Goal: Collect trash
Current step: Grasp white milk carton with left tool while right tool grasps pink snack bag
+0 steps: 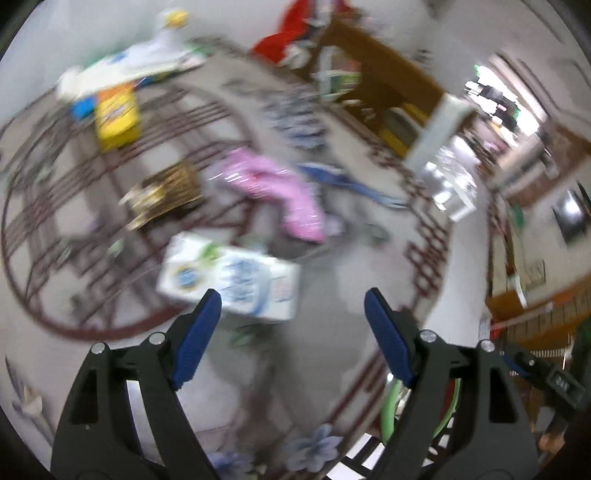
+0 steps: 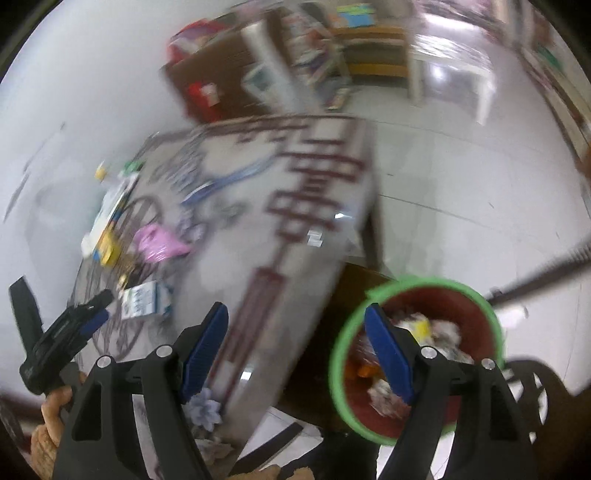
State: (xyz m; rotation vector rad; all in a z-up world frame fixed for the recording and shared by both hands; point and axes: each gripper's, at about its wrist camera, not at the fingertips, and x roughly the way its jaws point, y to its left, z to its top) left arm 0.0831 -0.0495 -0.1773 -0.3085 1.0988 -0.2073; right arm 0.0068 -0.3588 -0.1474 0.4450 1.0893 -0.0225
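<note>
My left gripper [image 1: 292, 299] hangs open over a table with a patterned cloth [image 1: 321, 295], nothing between its blue pads. Just past its left finger lies a white milk carton [image 1: 229, 280]. Farther off lie a pink plastic bag [image 1: 273, 188], a gold-brown wrapper [image 1: 166, 192] and a yellow packet [image 1: 116, 118]. My right gripper [image 2: 295, 310] is open and empty too, between the table's edge and a green-rimmed bin [image 2: 417, 354] holding crumpled trash. In the right wrist view a hand holds the left gripper [image 2: 62, 291] near the carton [image 2: 146, 299] and pink bag [image 2: 159, 242]. Both views are blurred.
A white and blue bag [image 1: 129, 62] with a yellow-capped bottle [image 1: 175, 18] lies at the table's far side. A brown bookshelf [image 1: 384, 81] and red cloth [image 1: 291, 29] stand behind. The bin's green rim [image 1: 389, 406] shows by the left gripper's right finger. A white stool [image 2: 450, 55] stands on the tiled floor.
</note>
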